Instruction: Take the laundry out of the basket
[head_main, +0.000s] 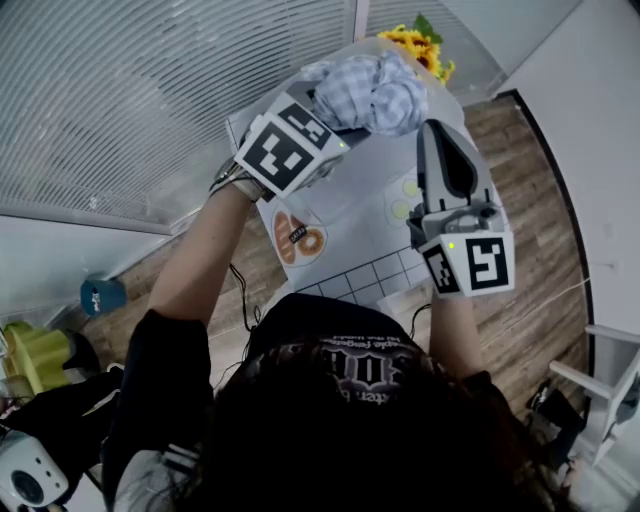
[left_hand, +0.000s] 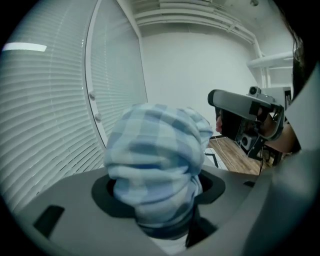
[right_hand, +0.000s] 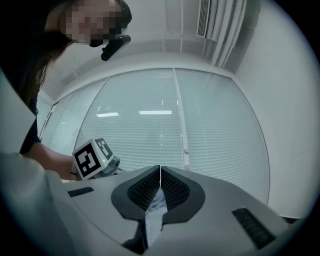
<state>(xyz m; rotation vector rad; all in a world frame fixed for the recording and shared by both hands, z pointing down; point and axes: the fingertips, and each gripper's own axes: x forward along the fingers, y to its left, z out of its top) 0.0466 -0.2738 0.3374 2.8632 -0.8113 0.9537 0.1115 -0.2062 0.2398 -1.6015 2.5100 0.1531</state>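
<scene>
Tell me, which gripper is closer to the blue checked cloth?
Left. The left gripper is clamped right on the blue checked cloth, which is bunched between its jaws. The right gripper is off to its side, jaws together.

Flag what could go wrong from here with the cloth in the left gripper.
1. The checked cloth is a loose wad bulging out of the left gripper; part of it could slip free or drop.
2. In the head view it looks close to the sunflowers; a wide swing might knock them.
</scene>
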